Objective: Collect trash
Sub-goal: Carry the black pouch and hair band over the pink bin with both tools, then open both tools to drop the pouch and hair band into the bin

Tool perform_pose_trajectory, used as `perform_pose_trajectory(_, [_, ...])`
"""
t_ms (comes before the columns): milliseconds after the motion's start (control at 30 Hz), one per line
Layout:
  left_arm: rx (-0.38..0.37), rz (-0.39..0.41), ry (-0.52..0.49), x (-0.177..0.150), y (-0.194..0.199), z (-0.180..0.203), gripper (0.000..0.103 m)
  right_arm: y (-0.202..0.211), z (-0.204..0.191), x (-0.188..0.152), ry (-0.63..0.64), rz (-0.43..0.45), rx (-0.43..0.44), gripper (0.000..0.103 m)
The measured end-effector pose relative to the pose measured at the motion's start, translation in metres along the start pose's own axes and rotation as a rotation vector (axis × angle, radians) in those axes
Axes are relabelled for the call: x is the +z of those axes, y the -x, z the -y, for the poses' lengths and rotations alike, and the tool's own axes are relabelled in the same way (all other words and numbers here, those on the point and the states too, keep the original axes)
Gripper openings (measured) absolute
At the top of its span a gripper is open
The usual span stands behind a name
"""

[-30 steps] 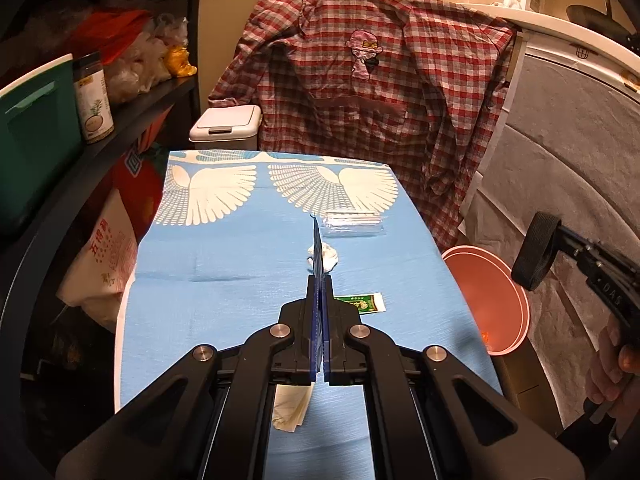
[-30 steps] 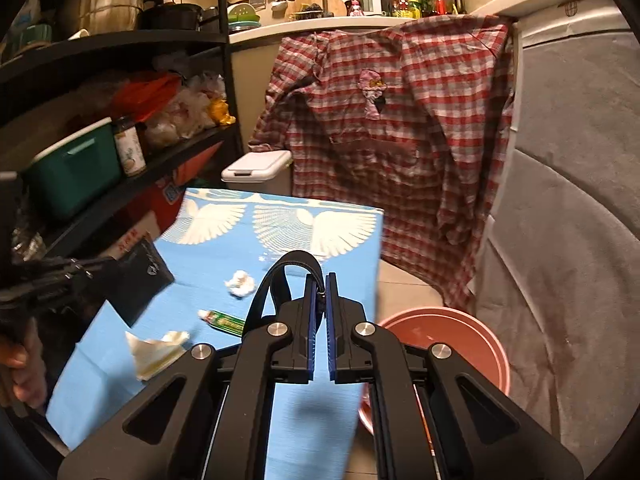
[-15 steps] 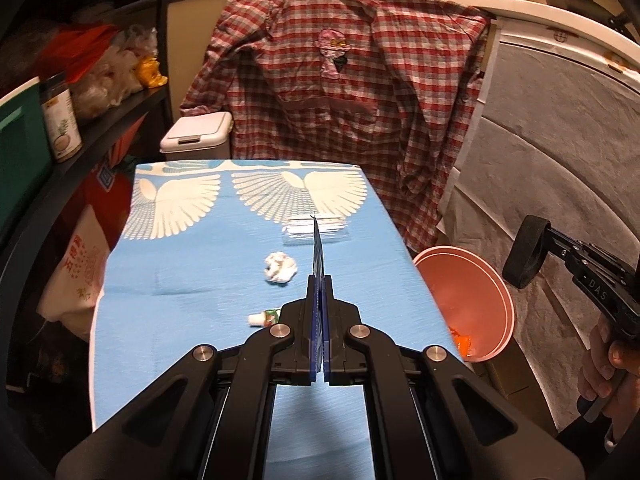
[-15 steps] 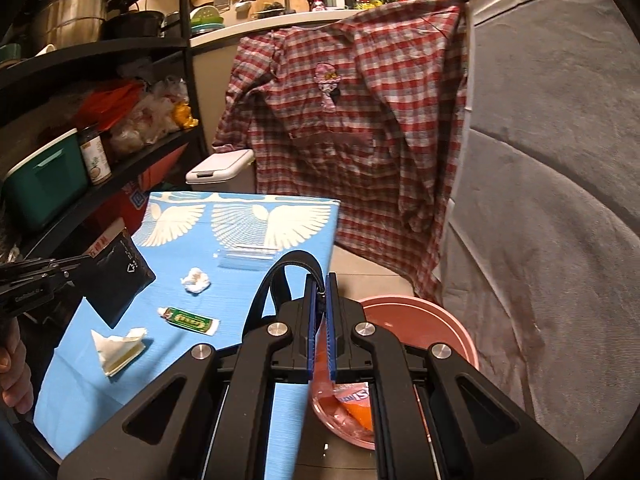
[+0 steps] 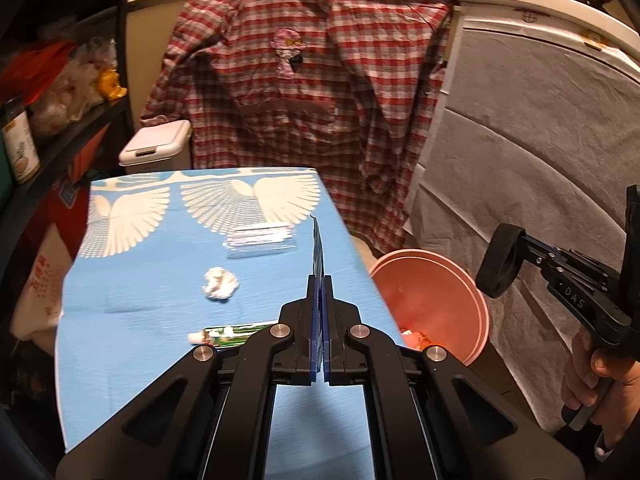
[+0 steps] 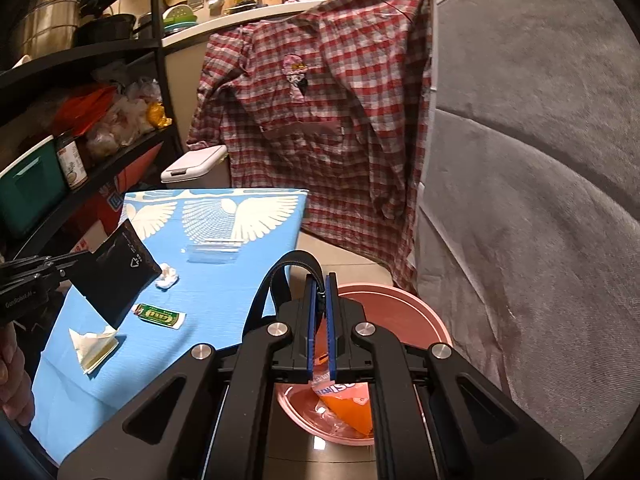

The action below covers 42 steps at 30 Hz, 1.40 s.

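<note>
Black pouch (image 6: pixel 116 268) clamped in left hand-held gripper (image 5: pixel 319 300); right hand-held gripper (image 6: pixel 319 312) pinches black strap (image 6: pixel 280 280).

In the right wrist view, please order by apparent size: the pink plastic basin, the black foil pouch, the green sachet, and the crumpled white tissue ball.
1. Pink plastic basin
2. Black foil pouch, though it is nearer the camera, so it looks bigger
3. Green sachet
4. Crumpled white tissue ball, close to the sachet in size

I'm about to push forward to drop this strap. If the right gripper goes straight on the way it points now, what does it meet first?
Most likely the pink basin: the right gripper, shut on the black strap, points down over its rim. Depth is unclear; it may reach the orange wrapper inside.
</note>
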<state>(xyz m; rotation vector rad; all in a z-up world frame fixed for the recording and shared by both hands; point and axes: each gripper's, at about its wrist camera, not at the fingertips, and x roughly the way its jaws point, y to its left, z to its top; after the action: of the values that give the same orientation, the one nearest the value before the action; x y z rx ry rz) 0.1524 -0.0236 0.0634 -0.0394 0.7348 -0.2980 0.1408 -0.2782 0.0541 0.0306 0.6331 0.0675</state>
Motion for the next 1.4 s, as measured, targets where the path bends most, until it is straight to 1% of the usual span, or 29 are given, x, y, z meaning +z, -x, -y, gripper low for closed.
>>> perform_pose_trajectory(333, [-0.073, -0.003, -0.039, 0.004, -0.025, 0.042, 0.001, -0.007, 0.018, -0.001, -0.027, -0.009, -0.034, 0.005])
perform_pose_trajectory(567, [-0.128, -0.024, -0.061, 0.003, -0.044, 0.064, 0.001, -0.015, 0.032, -0.002, -0.048, -0.027, -0.053, 0.005])
perform_pose_trajectory(800, [-0.159, -0.054, -0.103, 0.001, -0.062, 0.089, 0.001, -0.028, 0.039, -0.004, -0.061, -0.056, -0.07, 0.005])
perform_pose_trajectory(1000, [-0.18, -0.071, -0.104, 0.004, -0.079, 0.104, 0.001, -0.035, 0.042, -0.005, -0.071, -0.069, -0.079, 0.005])
perform_pose_trajectory(1100, [-0.195, -0.08, -0.118, 0.006, -0.085, 0.112, 0.002, -0.04, 0.042, -0.004, -0.07, -0.082, -0.089, 0.01])
perform_pose_trajectory(1133, [-0.199, -0.083, -0.12, 0.006, -0.087, 0.114, 0.004, -0.042, 0.042, -0.005, -0.071, -0.089, -0.097, 0.013])
perform_pose_trajectory(1167, [-0.203, -0.084, -0.118, 0.006, -0.087, 0.114, 0.006, -0.043, 0.043, -0.005, -0.078, -0.095, -0.103, 0.023])
perform_pose_trajectory(1200, [-0.2, -0.081, -0.117, 0.006, -0.087, 0.114, 0.008, -0.044, 0.044, -0.005, -0.083, -0.093, -0.106, 0.028])
perform_pose_trajectory(1400, [-0.186, -0.062, -0.099, 0.008, -0.076, 0.098, 0.008, -0.042, 0.047, -0.003, -0.096, -0.085, -0.102, 0.029])
